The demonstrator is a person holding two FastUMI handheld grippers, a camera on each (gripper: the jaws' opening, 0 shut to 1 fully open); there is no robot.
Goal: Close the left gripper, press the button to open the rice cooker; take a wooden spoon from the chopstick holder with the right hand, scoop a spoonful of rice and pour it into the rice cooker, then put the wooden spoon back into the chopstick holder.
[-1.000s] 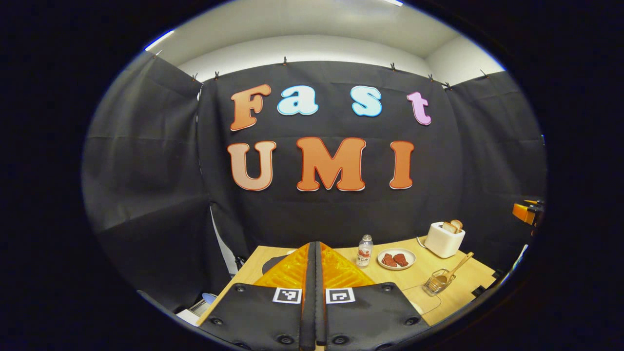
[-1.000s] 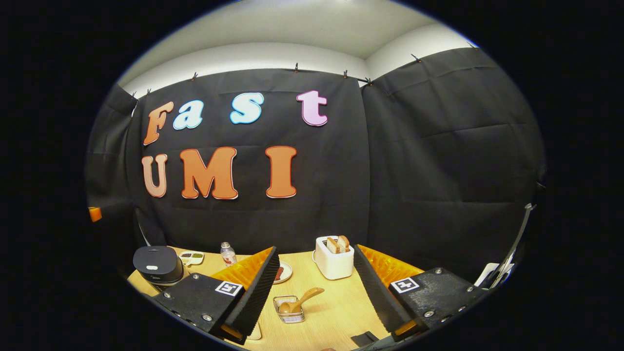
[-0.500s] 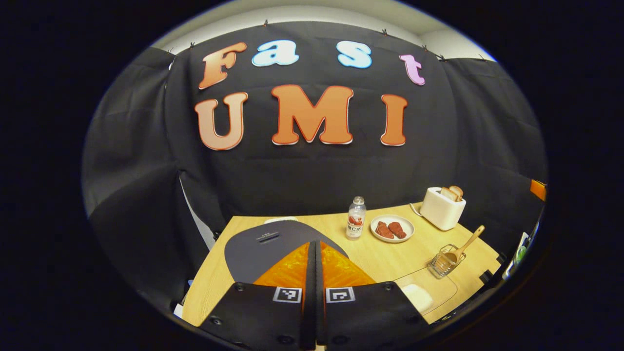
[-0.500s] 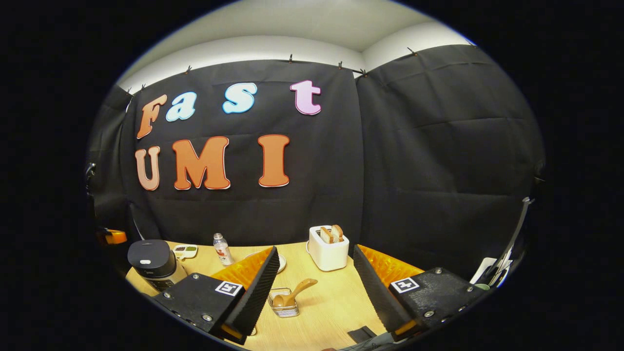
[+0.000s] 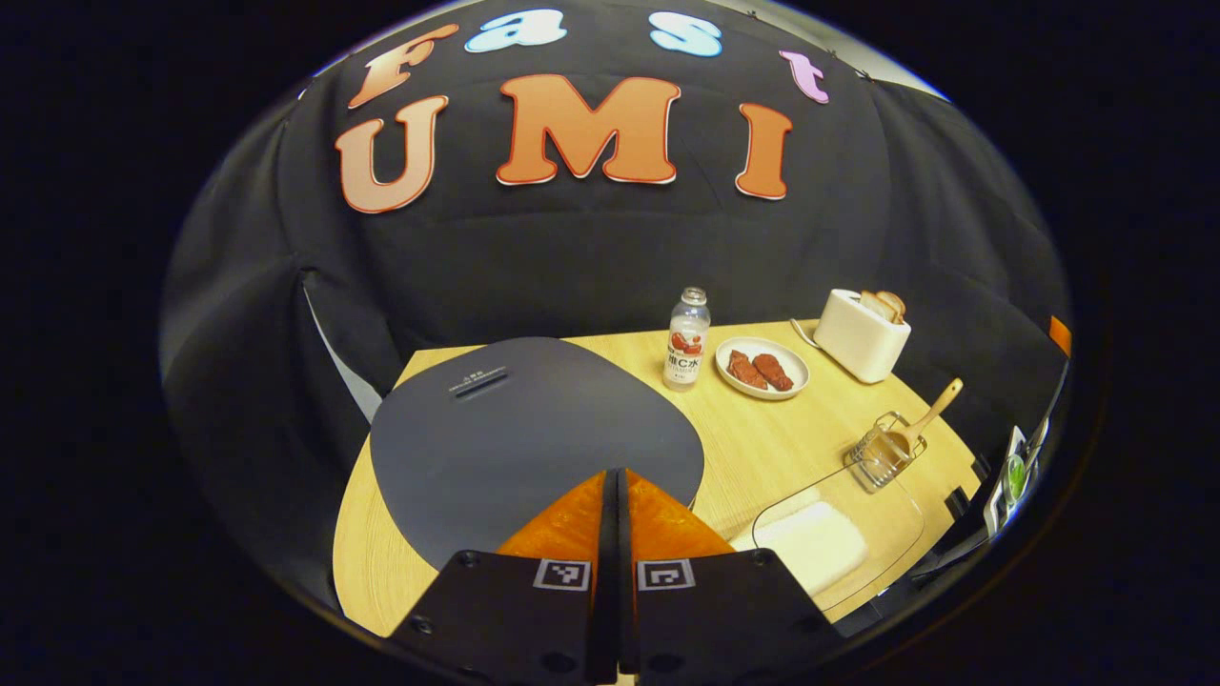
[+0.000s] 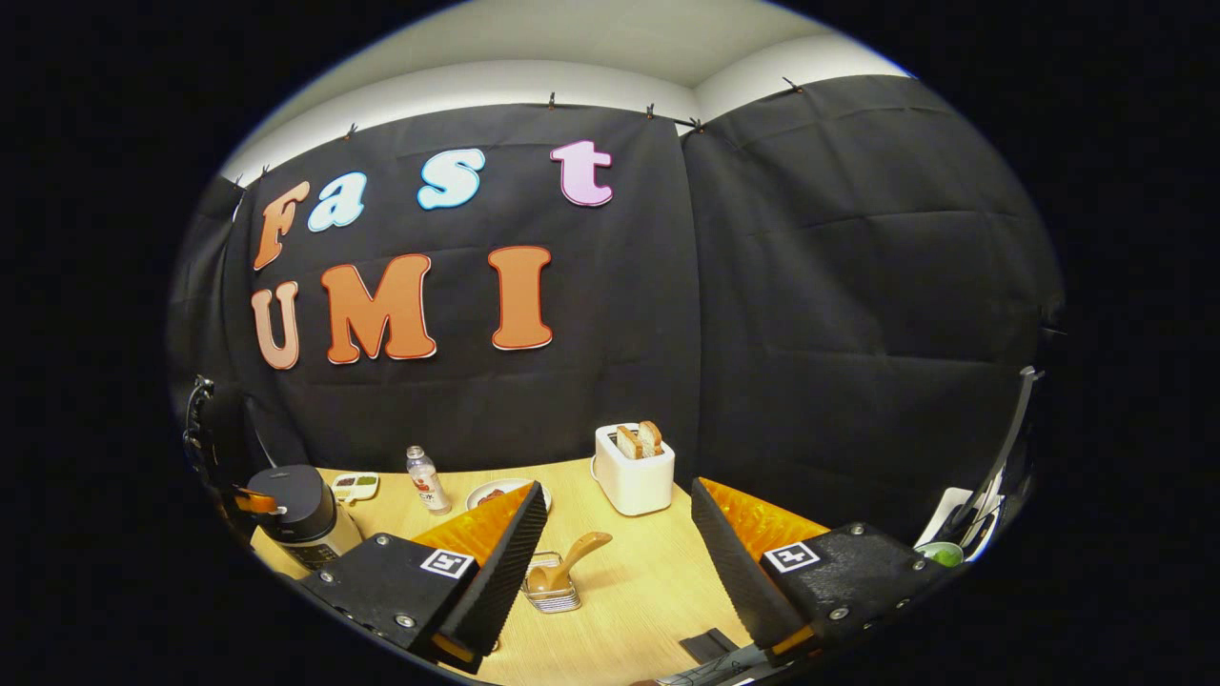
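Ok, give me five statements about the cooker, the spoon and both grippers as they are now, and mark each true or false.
1. The left gripper has its fingers shut together. True.
2. The rice cooker has its lid raised. False: the lid lies shut.
3. The wooden spoon sits in the chopstick holder. True.
4. The right gripper is shut on the spoon. False: it is open, holding nothing.
5. The toaster is empty. False: bread slices stick out of it.

toaster (image 5: 861, 334), bottle (image 5: 686, 340), plate (image 5: 762, 367)
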